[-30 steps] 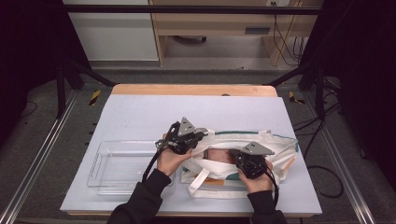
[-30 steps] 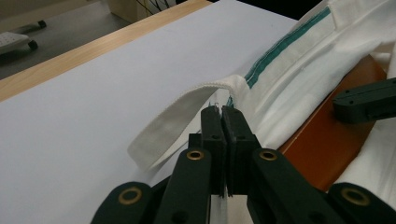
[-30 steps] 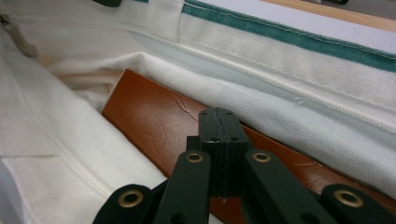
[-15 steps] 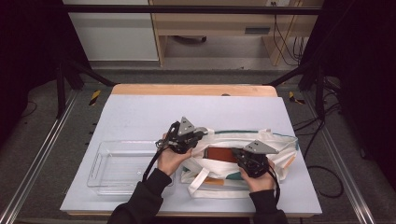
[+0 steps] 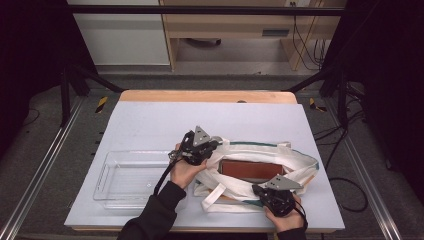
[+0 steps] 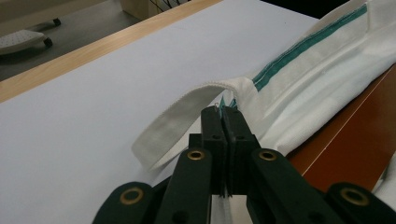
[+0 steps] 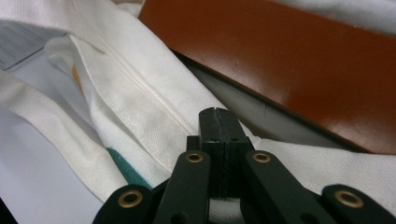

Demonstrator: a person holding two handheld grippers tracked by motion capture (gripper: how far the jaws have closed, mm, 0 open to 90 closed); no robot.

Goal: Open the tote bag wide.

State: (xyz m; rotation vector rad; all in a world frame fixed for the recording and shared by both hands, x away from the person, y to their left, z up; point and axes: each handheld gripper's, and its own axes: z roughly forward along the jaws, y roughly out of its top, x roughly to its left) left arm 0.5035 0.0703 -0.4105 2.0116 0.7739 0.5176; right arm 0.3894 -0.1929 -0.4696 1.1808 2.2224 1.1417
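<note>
High view: right gripper (image 5: 266, 192), jaws clamped on the tote bag's (image 5: 300, 161) near rim, has drawn toward the counter's (image 5: 150, 120) near edge while left gripper (image 5: 212, 143) pins the far rim, widening the mouth over the brown book (image 5: 251, 169).

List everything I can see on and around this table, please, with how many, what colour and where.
tote bag: one, white with green trim, right half of the table, mouth held open
flat slab: one, reddish brown, inside the bag's opening
bag handles: two white straps, one at the near edge, one at the far left corner
clear tray: one, transparent plastic, left of the bag
table: one, pale grey top with a wooden far edge
left gripper: one, black, shut on the bag's rim at its far left corner
right gripper: one, black, shut on the bag's near rim
hands: two, dark sleeves, entering from the bottom edge
</note>
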